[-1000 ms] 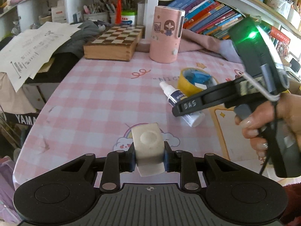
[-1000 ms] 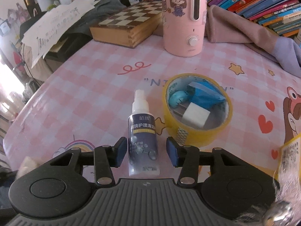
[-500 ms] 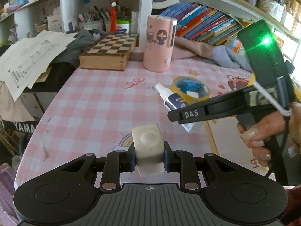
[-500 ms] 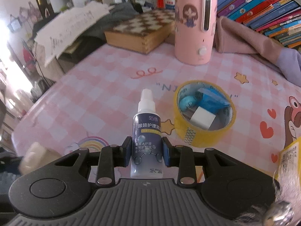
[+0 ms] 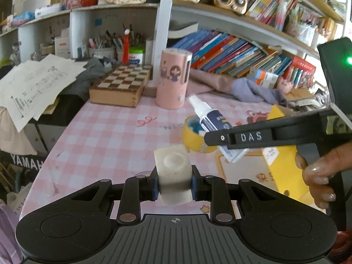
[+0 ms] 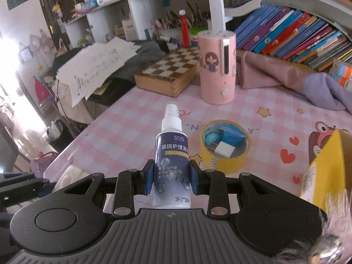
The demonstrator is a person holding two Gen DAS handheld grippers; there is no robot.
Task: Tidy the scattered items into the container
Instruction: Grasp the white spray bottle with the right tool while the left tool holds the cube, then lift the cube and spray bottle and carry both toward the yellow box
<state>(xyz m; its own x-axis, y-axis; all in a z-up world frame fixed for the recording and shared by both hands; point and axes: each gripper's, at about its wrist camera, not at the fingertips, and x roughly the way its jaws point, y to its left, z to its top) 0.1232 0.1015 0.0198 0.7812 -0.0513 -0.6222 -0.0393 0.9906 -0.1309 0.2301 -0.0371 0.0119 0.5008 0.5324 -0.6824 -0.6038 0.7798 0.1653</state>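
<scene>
My left gripper point(image 5: 173, 186) is shut on a white block point(image 5: 173, 171) with a round dent and holds it above the pink checked table point(image 5: 105, 136). My right gripper point(image 6: 171, 179) is shut on a dark-blue spray bottle point(image 6: 172, 154) with a white cap, lifted off the table; the bottle also shows in the left wrist view point(image 5: 211, 121). A yellow box point(image 6: 325, 167) stands open at the right, also in the left wrist view point(image 5: 286, 160). A yellow tape roll point(image 6: 226, 146) lies on the table with small blue and white items inside it.
A pink cylinder point(image 6: 217, 68) and a wooden chessboard box point(image 6: 169, 72) stand at the back of the table. A pink and purple cloth point(image 6: 297, 81) lies at the back right below the bookshelf. Paper sheets point(image 5: 37, 85) hang off the left.
Both grippers have risen. My right gripper shut on the spray bottle and lifted it off the table. The yellow box has come into view at the right.
</scene>
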